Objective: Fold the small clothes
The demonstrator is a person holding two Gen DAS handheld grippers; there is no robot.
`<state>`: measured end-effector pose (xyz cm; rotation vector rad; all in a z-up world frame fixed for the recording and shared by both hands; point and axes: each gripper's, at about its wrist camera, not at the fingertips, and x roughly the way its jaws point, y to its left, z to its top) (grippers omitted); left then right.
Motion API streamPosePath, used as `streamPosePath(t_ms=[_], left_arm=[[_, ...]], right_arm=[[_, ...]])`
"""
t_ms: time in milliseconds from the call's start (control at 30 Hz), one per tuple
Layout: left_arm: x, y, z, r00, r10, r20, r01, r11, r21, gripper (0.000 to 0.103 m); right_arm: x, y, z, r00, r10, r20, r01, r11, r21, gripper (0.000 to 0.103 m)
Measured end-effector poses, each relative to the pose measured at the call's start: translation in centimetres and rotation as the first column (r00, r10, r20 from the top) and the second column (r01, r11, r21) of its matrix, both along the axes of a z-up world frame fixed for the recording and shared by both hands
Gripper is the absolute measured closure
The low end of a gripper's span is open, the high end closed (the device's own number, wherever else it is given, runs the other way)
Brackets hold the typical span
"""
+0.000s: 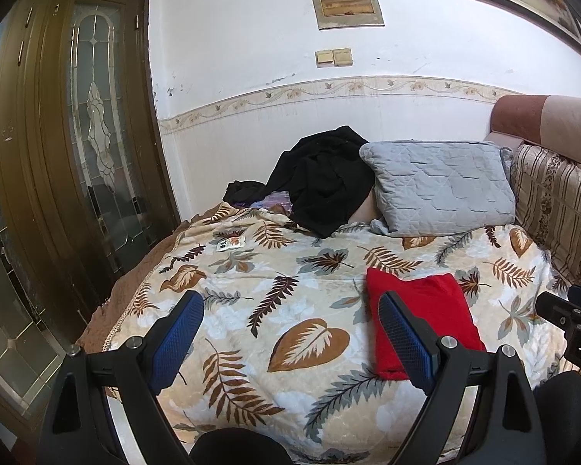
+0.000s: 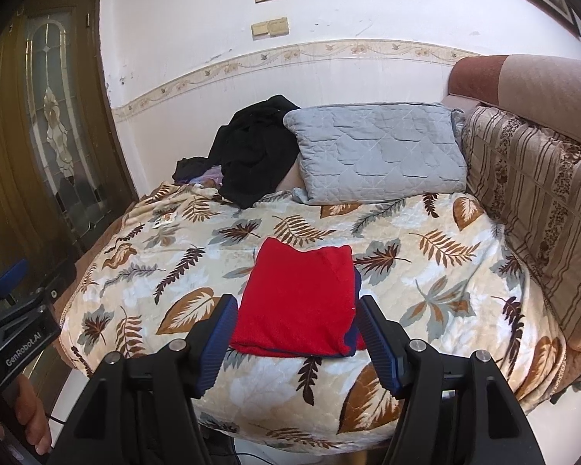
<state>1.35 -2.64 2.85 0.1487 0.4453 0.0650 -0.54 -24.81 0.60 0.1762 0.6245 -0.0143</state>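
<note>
A red garment [image 2: 298, 302] lies folded flat in a neat rectangle on the leaf-print bedspread [image 2: 426, 271], with a dark blue edge showing along its right and front sides. My right gripper [image 2: 296, 310] is open and empty, held above the bed's front edge with the garment between its fingers in view. My left gripper [image 1: 290, 306] is open and empty, to the left of the red garment [image 1: 426, 314]; its right finger [image 1: 404, 339] overlaps the garment's left side in view. The right gripper's body [image 1: 573, 321] shows at the right edge of the left wrist view.
A grey quilted pillow [image 2: 379, 155] and a heap of black clothes [image 2: 251, 151] lie at the bed's far side against the wall. A striped cushion [image 2: 530, 201] lines the right side. A wooden door with glass panels [image 1: 77, 135] stands left. A small packet [image 1: 230, 243] lies on the bedspread.
</note>
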Motion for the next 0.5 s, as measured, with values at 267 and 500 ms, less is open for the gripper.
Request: streamPosePath(t_ms=[267,500], left_arm=[[-0.41,-0.16,0.15,1.0,-0.008,-0.003,0.008,1.0,0.002,0.011],[-0.68,-0.55,0.29,1.0,-0.022,-0.001,0.022,1.0,0.004,0.011]], right_arm=[[-0.25,0.0,0.01,1.0,-0.002,-0.011,0.001,1.0,-0.009,0.035],[-0.49,-0.39,-0.1,1.0,-0.013,-0.025,0.013,1.0,-0.009,0.035]])
